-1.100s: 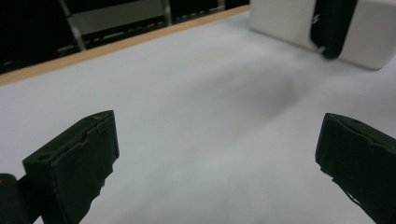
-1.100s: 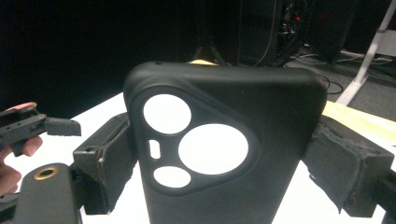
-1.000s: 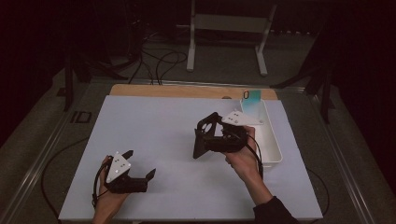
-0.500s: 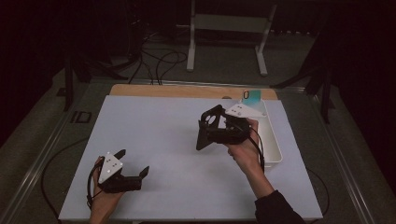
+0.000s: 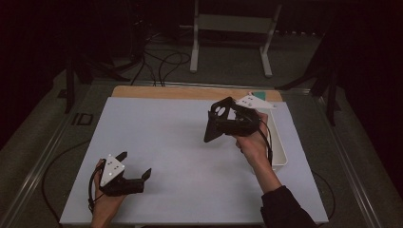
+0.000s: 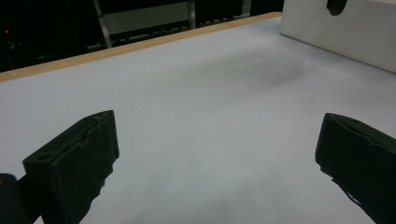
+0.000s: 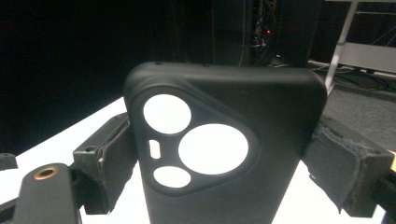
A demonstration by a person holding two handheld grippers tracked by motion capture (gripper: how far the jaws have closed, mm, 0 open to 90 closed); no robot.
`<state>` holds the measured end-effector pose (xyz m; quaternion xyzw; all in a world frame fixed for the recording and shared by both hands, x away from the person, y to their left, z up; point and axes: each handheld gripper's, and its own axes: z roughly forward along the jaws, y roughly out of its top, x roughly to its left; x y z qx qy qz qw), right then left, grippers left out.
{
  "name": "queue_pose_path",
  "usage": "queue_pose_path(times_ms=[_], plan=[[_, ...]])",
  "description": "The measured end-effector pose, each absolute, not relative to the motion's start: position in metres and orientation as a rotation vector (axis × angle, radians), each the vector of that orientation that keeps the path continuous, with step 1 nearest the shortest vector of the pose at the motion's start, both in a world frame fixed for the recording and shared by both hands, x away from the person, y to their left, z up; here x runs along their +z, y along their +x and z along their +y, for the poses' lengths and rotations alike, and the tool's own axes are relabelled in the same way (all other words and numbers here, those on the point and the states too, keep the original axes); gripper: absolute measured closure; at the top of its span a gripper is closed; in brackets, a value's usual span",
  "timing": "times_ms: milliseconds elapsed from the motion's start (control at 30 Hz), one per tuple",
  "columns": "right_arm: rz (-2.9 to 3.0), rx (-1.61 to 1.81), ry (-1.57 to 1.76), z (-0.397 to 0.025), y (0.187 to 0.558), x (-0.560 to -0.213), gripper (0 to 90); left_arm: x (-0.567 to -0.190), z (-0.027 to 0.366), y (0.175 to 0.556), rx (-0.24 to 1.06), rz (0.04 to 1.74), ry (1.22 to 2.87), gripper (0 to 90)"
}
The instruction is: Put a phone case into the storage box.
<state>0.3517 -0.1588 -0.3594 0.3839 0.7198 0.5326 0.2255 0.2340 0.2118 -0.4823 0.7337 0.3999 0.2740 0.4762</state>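
The room is dim and its far surroundings sink into near black, while the white table (image 5: 171, 142) catches most of the light and looks pale grey-blue with soft, faint shadows. In the right gripper view the black phone case (image 7: 224, 144) is sharp but the table showing through its cutouts is blown out to pure white. The left gripper view is soft and grainy, with the near jaws slightly blurred.

White desk (image 5: 171, 142) surface with a wooden strip (image 5: 190, 92) along its far edge. White rectangular tray (image 5: 280, 152) near the desk's right edge. On the dark floor beyond: white metal stand (image 5: 228, 28) and loose black cables (image 5: 161, 64).
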Motion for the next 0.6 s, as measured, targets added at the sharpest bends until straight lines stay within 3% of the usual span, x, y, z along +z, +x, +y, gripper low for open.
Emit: queue_pose_path(times_ms=[600], plan=[[1.941, 1.435, 1.099, -0.175, 0.372, -0.357, 14.7, -0.482, 0.211, 0.234, 0.672, 0.977, 1.793, 0.1]])
